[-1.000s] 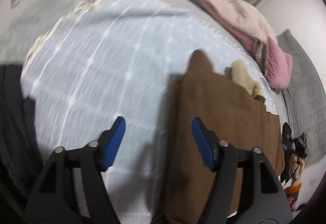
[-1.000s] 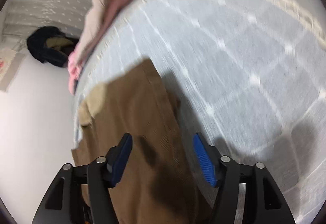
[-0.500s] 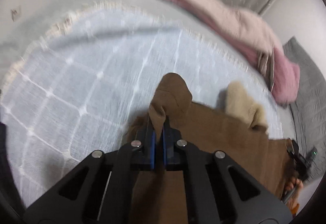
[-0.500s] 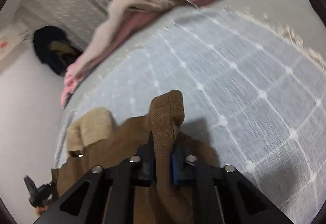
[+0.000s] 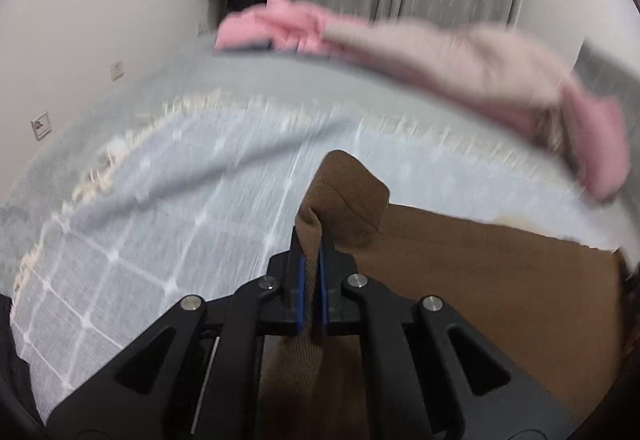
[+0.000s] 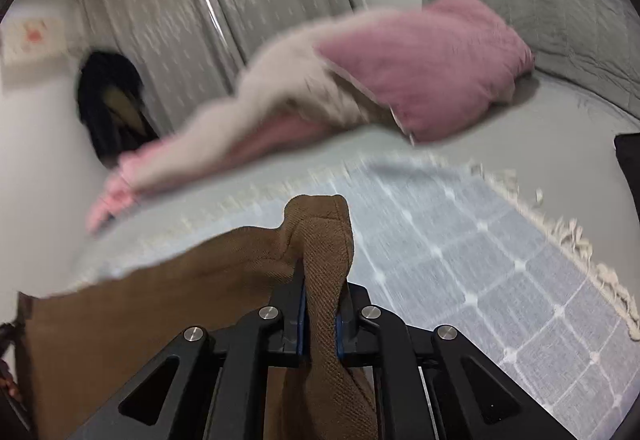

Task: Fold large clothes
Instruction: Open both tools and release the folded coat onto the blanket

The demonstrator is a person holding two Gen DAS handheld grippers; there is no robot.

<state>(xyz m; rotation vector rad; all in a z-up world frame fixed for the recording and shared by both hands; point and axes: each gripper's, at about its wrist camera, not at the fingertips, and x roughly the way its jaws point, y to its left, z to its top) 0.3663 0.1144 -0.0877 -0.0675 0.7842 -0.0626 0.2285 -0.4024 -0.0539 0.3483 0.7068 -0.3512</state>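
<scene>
The left hand-held gripper (image 5: 311, 282) is clamped tight on a bunched corner of the brown garment (image 5: 472, 280), and the right hand-held gripper (image 6: 319, 314) pinches another corner of the same garment (image 6: 120, 320), its blue pads (image 6: 301, 320) pressed against the ribbed cloth. The garment stretches between the two above a pale blue checked blanket (image 5: 160, 240) with a fringed edge, spread on the bed (image 6: 500, 132). Behind lie a pink pillow (image 6: 424, 68) and a beige-and-pink heap of clothing (image 5: 460, 60).
</scene>
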